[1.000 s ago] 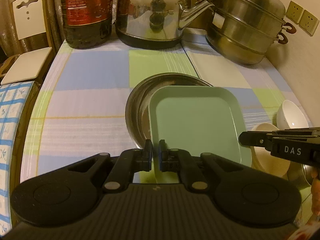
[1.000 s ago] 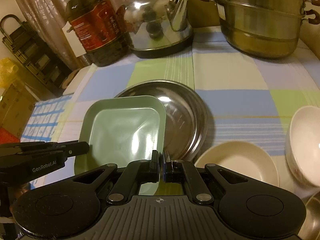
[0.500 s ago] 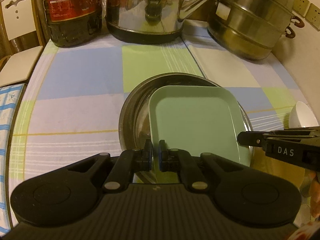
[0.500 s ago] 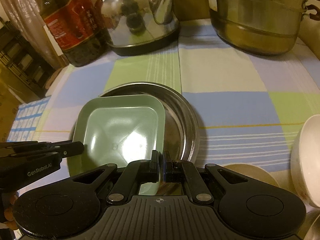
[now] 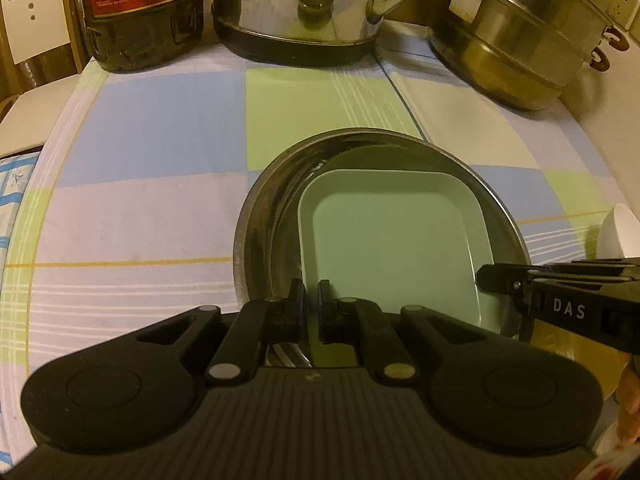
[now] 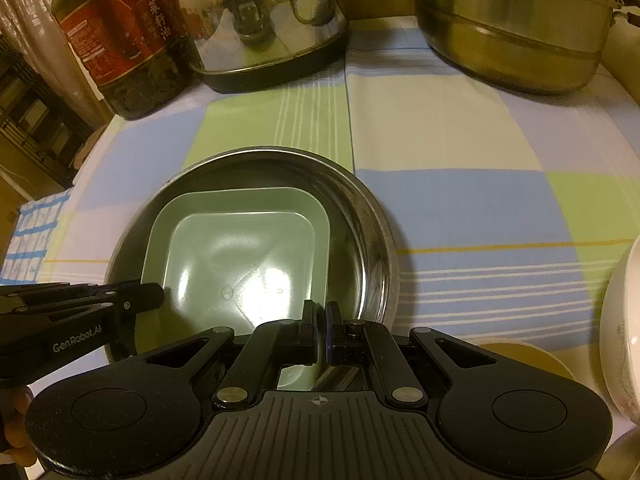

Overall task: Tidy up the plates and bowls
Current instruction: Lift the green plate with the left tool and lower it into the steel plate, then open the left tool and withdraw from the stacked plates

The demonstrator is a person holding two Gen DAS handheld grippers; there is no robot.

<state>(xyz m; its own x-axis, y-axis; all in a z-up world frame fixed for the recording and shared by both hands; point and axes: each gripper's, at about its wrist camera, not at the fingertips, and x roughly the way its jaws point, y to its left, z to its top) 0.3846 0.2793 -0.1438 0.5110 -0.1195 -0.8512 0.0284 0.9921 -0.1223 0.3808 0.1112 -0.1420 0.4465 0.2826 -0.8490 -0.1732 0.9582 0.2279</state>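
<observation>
Both grippers have carried the green plate (image 5: 394, 248) forward and down since a second ago: back then it overhung the near edge of the steel pan (image 5: 264, 240), and now it sits inside the pan's rim, over its near-right part in the left view. The kettle (image 5: 296, 8), oil bottle (image 5: 140, 12) and steamer pot (image 5: 516, 40) at the far end of the checked cloth (image 5: 152, 160) loom larger and closer than before.

My left gripper (image 5: 311, 312) is pinched all the way down on the plate's near edge, close to its left corner; the thin rim runs up between the two pads. My right gripper (image 6: 320, 334) is likewise clamped tight on the near edge by the right corner, fingers nearly touching with only the rim between them. From the left camera I see the right gripper's side, marked DAS, at the plate's right corner; from the right camera the left one reaches in at the plate's left side.

Whether the plate's underside already rests on the pan floor I cannot tell. A white bowl (image 6: 624, 328) stands to the right of the pan, apart from it, and a cream dish (image 6: 524, 356) lies just beside my right gripper.
</observation>
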